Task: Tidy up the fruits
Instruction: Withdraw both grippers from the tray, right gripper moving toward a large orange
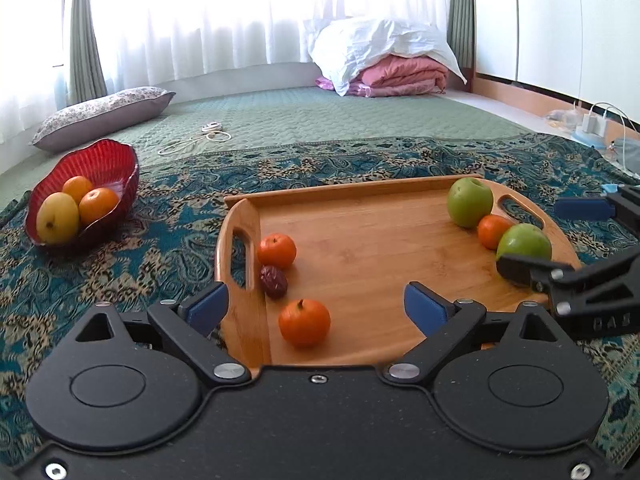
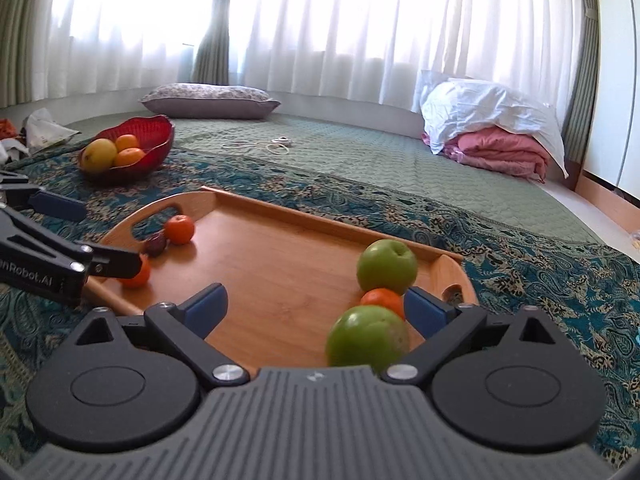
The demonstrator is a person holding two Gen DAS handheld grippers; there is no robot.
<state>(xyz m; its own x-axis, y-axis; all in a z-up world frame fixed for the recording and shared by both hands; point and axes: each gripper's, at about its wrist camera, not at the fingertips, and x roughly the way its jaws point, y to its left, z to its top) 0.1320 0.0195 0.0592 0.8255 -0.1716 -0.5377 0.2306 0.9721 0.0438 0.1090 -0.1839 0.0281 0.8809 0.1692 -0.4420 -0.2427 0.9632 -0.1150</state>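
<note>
A wooden tray (image 1: pixel 360 248) lies on the patterned cloth. At its left end are two oranges (image 1: pixel 276 251) (image 1: pixel 304 322) and a dark date (image 1: pixel 274 281). At its right end two green apples (image 1: pixel 469 202) (image 1: pixel 524 242) flank a third orange (image 1: pixel 493 231). My left gripper (image 1: pixel 316 304) is open, with the near orange low between its fingers and untouched. My right gripper (image 2: pixel 316 308) is open too, and the near apple (image 2: pixel 368 338) lies between its fingers, close to the right pad. A red bowl (image 1: pixel 100 164) at the far left holds a mango (image 1: pixel 57 218) and two oranges.
The cloth (image 1: pixel 120 280) covers a green quilted mat (image 1: pixel 320 120). On the mat lie a white cable (image 1: pixel 200 140), a pillow (image 1: pixel 104 114) and folded bedding (image 1: pixel 392 64). Chargers and cables (image 1: pixel 592 124) sit at the right edge. Crumpled bags (image 2: pixel 40 128) lie beyond the bowl.
</note>
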